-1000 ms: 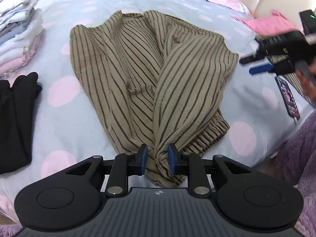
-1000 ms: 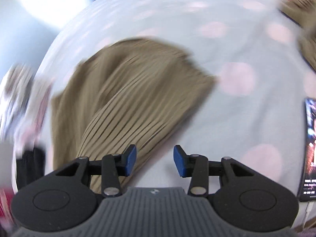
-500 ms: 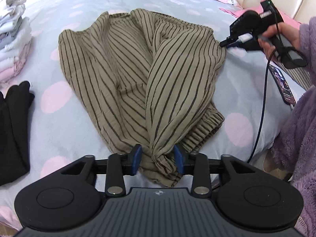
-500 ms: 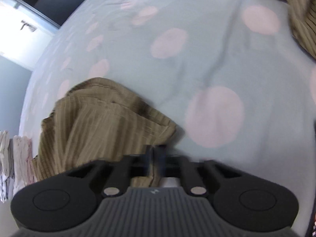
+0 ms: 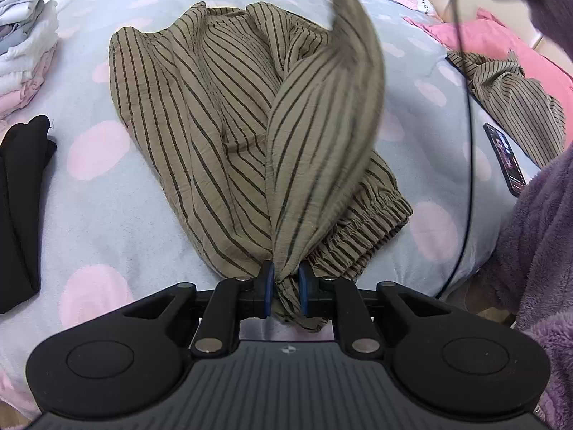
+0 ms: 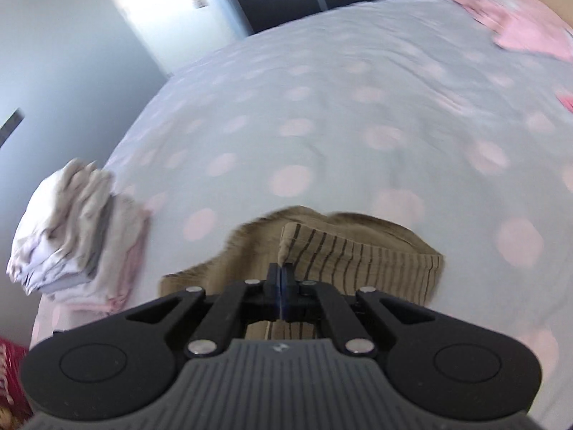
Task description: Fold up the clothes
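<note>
We see the striped brown clothes (image 5: 229,132) lying in the middle of the bed (image 5: 118,215), which has a grey cover with pink spots. One part of the cloth is lifted up and runs toward 12 o'clock in the left view, where it looks blurry.

Our left tool (image 5: 286,288) is at 6 o'clock. Its jaws are closing, and its blue pads (image 5: 268,286) pinch a bunched bit of the cloth's near edge.

Our right tool (image 6: 282,286) has its jaws pressed tight together, with a thin corner of the striped cloth (image 6: 343,261) caught between them.

At 9 o'clock in the left view lies a black piece of clothing (image 5: 21,193). At 10 o'clock sits a pile of folded white and pink clothes (image 5: 25,36). At 3 o'clock lies a phone (image 5: 506,157), near another striped brown piece (image 5: 508,93) and pink clothes (image 5: 483,36). A fuzzy purple sleeve (image 5: 537,251) is at 4 o'clock.
</note>
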Demonstrator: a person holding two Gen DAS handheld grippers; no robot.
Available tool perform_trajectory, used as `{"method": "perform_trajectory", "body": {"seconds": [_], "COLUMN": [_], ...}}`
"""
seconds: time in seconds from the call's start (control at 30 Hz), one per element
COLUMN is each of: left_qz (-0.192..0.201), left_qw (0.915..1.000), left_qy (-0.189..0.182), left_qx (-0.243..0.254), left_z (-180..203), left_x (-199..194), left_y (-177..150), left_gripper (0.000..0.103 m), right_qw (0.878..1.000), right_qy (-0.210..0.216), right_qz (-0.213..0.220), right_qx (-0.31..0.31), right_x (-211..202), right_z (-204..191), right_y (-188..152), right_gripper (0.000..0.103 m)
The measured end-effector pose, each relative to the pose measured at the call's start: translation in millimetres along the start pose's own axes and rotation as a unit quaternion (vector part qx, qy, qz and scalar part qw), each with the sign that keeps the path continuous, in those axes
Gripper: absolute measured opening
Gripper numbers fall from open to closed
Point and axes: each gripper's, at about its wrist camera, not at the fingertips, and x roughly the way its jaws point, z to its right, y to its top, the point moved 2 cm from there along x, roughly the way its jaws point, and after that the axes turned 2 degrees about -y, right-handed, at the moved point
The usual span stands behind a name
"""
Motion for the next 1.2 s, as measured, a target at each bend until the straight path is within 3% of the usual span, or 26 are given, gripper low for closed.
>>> {"method": "perform_trajectory", "body": {"seconds": [0.3, 0.5, 0.67, 0.73, 0.77, 0.97, 1.2], "left_qz": [0.0, -0.001, -0.001, -0.001, -0.001, 0.001, 0.008], "left_qw": [0.9987, 0.9974, 0.997, 0.9971, 0.9971, 0.997, 0.9927], "left_qy": [-0.034, -0.048, -0.053, -0.053, -0.052, -0.051, -0.067], "left_qx": [-0.039, -0.054, -0.057, -0.056, -0.055, -0.059, -0.101], "left_z": [-18.2, -26.6, -29.7, -29.2, -29.0, -27.4, -36.3], "left_x": [-2.3, 0.0, -0.2, -0.2, -0.3, -1.3, -2.7], "left_y": [-6.3, -7.7, -9.2, -8.8, -8.4, -8.7, -11.3], "left_gripper": [0.01, 0.01, 0.01, 0.01, 0.01, 0.01, 0.01], "right_qw": [0.991, 0.98, 0.979, 0.98, 0.98, 0.981, 0.972], "right_qy": [0.054, 0.051, 0.036, 0.034, 0.033, 0.031, 0.042], "right_qz": [-0.024, -0.074, -0.086, -0.083, -0.08, -0.079, -0.083], "right_qx": [-0.123, -0.176, -0.183, -0.179, -0.177, -0.177, -0.215], "right_x": [42.1, 86.7, 99.7, 96.0, 93.4, 61.8, -0.9], "right_z": [-149.7, -203.6, -203.5, -197.5, -194.1, -157.4, -91.5], "right_y": [6.8, -22.4, -33.0, -31.6, -30.7, -36.4, -88.0], "right_gripper": [0.0, 0.001, 0.011, 0.026, 0.028, 0.027, 0.027]}}
